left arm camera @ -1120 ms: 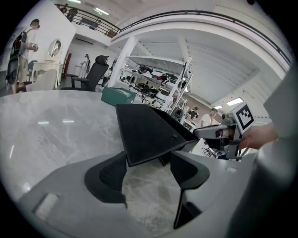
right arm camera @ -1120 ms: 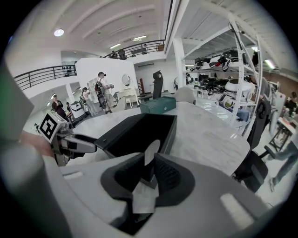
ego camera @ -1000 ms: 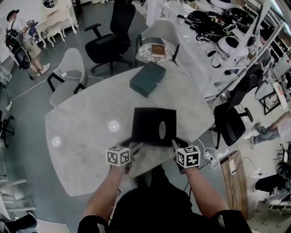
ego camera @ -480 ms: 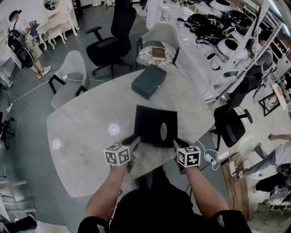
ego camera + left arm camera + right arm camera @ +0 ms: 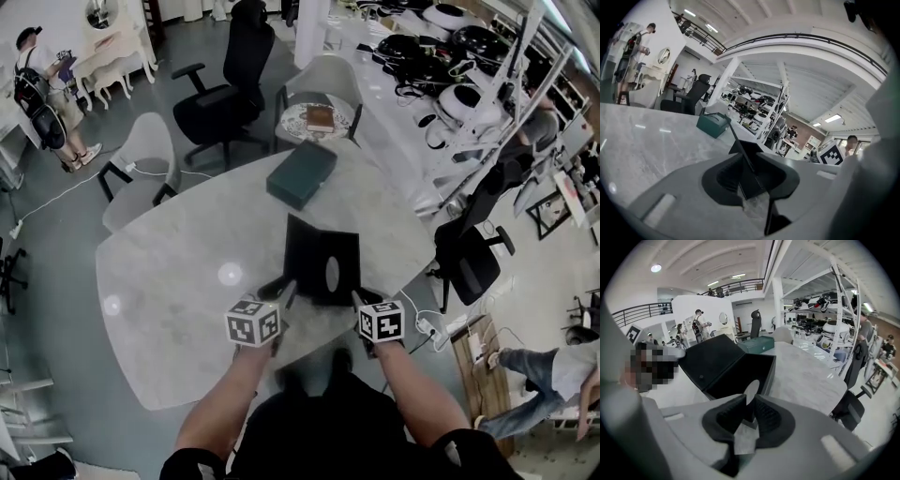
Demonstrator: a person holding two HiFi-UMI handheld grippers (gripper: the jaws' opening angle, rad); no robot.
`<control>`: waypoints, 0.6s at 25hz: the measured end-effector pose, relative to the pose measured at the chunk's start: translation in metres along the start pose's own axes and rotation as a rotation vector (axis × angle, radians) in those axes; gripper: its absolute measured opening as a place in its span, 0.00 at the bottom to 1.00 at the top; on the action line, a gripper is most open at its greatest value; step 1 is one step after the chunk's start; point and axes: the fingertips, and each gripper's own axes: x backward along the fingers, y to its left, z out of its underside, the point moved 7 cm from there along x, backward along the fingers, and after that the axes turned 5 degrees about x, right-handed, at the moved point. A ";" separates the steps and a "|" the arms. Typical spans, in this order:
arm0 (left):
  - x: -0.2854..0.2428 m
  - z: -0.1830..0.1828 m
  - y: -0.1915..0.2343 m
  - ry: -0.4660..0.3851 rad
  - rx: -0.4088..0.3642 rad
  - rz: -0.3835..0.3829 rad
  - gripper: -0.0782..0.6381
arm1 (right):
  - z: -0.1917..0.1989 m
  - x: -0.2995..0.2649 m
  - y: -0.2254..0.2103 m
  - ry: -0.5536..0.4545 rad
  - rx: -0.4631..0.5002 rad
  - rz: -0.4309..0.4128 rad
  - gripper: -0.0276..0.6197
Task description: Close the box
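Observation:
A black box point(image 5: 333, 272) stands open on the marble table point(image 5: 178, 272), right in front of me. Its lid point(image 5: 715, 362) is hinged at the left and tilts up off the table. My left gripper point(image 5: 284, 291) is at the lid's near corner; in the left gripper view its jaws point(image 5: 750, 176) are closing, with the thin lid edge point(image 5: 743, 157) pinched between the pads. My right gripper point(image 5: 357, 298) is at the box's near right wall. Its jaws point(image 5: 750, 411) are closing on that wall, by a pale oval mark point(image 5: 751, 392).
A closed teal box point(image 5: 302, 173) lies farther back on the table. Beyond it, a small round table holds a book point(image 5: 320, 117), with office chairs point(image 5: 225, 84) around it. Cluttered white shelving point(image 5: 459, 94) runs along the right. A person point(image 5: 42, 89) stands far left.
The left gripper's jaws have closed from wide open onto the lid edge. The lid, flat on the table before, now tilts upward. The right gripper stays at the box's near wall.

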 end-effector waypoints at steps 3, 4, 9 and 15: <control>-0.003 -0.007 -0.020 -0.003 -0.068 -0.022 0.23 | -0.001 0.001 -0.002 -0.007 -0.016 -0.029 0.13; -0.004 -0.008 -0.026 -0.007 -0.081 -0.030 0.22 | 0.000 0.002 -0.004 -0.016 -0.025 -0.040 0.13; -0.014 -0.008 -0.049 -0.029 -0.115 -0.112 0.21 | 0.002 0.016 -0.020 -0.096 -0.067 -0.093 0.13; -0.037 -0.005 -0.090 -0.051 -0.157 -0.212 0.20 | -0.006 0.045 -0.073 -0.168 -0.079 -0.151 0.11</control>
